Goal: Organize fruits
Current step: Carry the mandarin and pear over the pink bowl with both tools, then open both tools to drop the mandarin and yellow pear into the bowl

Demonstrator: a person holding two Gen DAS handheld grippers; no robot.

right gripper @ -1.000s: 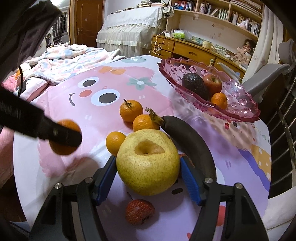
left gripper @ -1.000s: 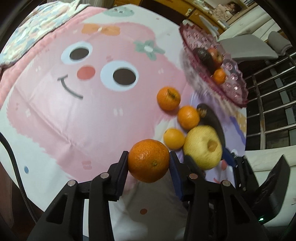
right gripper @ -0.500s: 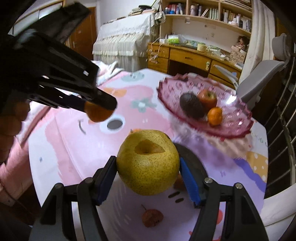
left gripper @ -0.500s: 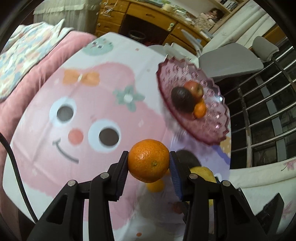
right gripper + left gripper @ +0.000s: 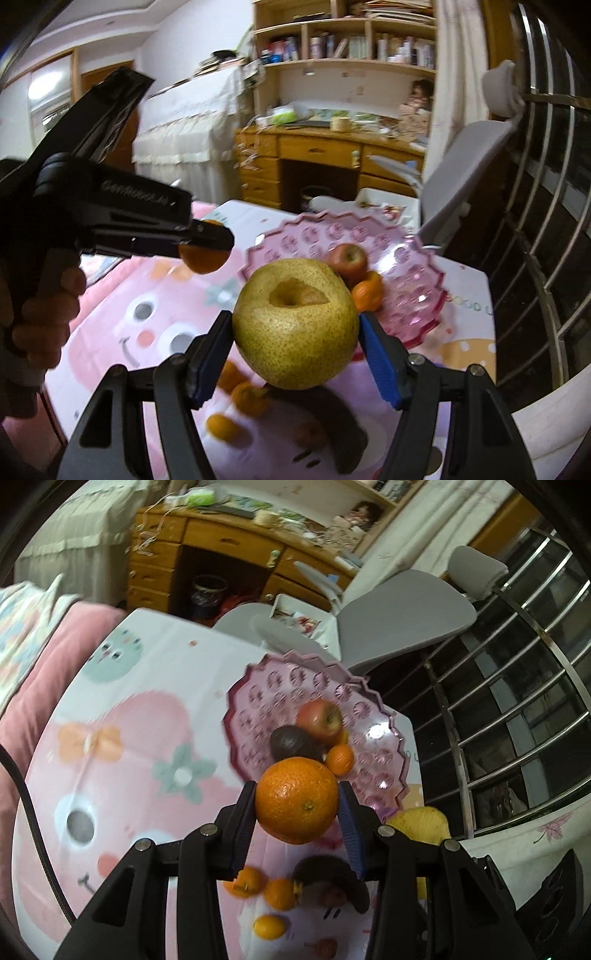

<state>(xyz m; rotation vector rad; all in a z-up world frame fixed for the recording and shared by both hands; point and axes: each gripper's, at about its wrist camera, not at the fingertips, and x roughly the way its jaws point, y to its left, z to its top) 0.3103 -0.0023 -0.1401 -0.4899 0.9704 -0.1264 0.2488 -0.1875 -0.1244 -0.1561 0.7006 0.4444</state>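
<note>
My left gripper [image 5: 297, 810] is shut on an orange mandarin [image 5: 296, 800] and holds it high above the table, just short of the pink glass fruit dish [image 5: 266, 686]. The dish holds a red apple [image 5: 319, 718], a dark avocado [image 5: 291, 744] and a small mandarin [image 5: 340, 759]. My right gripper [image 5: 295, 343] is shut on a large yellow pear [image 5: 295, 325], also in the air before the dish [image 5: 417, 273]. The left gripper shows in the right wrist view [image 5: 207, 243], to the left.
On the pink cartoon tablecloth [image 5: 122, 760] below lie several mandarins [image 5: 245, 882], a dark banana [image 5: 332, 417] and a strawberry [image 5: 325, 947]. A grey chair [image 5: 402, 624], a wooden desk [image 5: 207, 554] and metal railings [image 5: 517, 686] stand beyond the table's far edge.
Both grippers have lifted their fruit up and moved toward the pink dish. The fruits left on the cloth now lie low in the views.
</note>
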